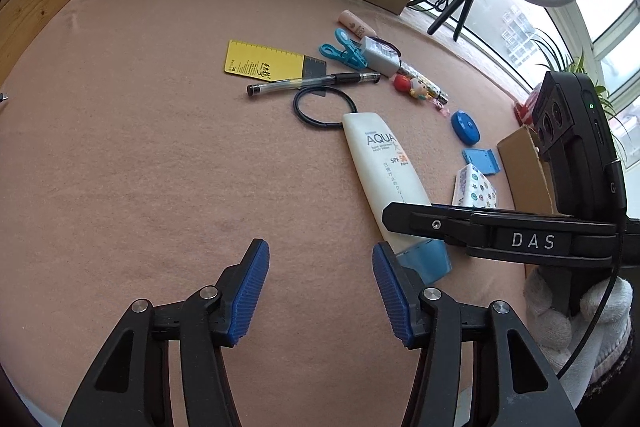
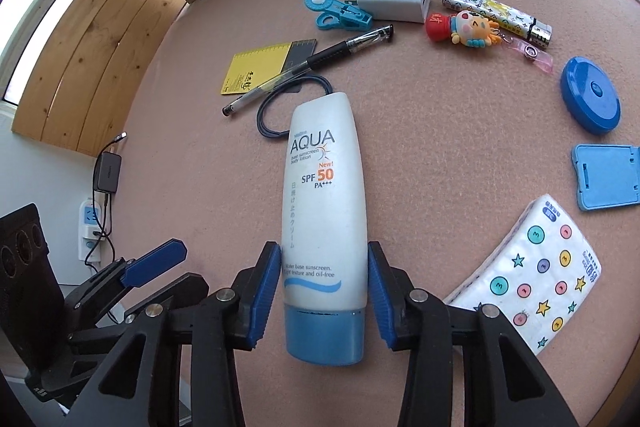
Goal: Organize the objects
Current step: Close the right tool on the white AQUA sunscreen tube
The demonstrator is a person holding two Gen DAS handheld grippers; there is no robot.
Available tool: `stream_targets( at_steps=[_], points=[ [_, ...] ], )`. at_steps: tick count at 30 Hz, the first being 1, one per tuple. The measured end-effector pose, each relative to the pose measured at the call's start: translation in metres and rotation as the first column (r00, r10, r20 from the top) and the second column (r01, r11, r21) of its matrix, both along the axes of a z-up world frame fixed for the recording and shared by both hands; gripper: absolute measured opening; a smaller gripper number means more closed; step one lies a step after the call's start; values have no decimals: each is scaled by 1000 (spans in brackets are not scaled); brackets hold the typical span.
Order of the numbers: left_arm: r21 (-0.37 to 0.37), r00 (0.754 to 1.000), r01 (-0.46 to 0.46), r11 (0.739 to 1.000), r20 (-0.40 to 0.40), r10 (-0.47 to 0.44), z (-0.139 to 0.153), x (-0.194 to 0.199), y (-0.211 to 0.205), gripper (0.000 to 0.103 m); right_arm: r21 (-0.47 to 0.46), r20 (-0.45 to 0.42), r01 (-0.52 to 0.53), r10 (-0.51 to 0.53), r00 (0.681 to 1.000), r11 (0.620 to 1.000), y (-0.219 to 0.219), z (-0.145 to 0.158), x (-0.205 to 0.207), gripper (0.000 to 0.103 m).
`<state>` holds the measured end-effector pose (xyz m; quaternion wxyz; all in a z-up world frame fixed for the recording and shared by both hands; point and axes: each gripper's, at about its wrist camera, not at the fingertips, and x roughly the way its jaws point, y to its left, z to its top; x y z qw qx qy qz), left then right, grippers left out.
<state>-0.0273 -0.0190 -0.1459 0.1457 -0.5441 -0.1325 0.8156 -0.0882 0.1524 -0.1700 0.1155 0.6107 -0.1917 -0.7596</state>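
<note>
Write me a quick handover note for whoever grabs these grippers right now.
Right gripper: pads against both sides of the sunscreen tube, near its blue cap; tube lies flat on the pink mat.
Left gripper: open, holding nothing, over bare mat beside the tube.
Pen, hair tie, yellow card, clip, charger, tissue pack lie scattered.
Done: nothing visibly sorted.
Left: move the tube, then the rest.

Matt pink felt surface (image 2: pixel 460 147); smooth satin-white plastic tube (image 2: pixel 324 195) with translucent blue cap; ribbed blue pads (image 2: pixel 262 291); glossy clear pen (image 2: pixel 308 65); wood-grain panels (image 2: pixel 80 47)
</note>
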Motion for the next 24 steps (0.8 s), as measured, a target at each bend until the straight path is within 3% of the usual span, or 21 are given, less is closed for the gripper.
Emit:
stream_targets(
  at_steps=[11,24],
  points=[
    [15,996,83,996,34,-84,-7,-12,41,57,-67,-2,58,-59,998,996,23,5,2,41],
    [41,989,125,991,70,-127,-15,-25,72,57,-101,6,11,-10,1000,995,27,4,-6,41]
  ],
)
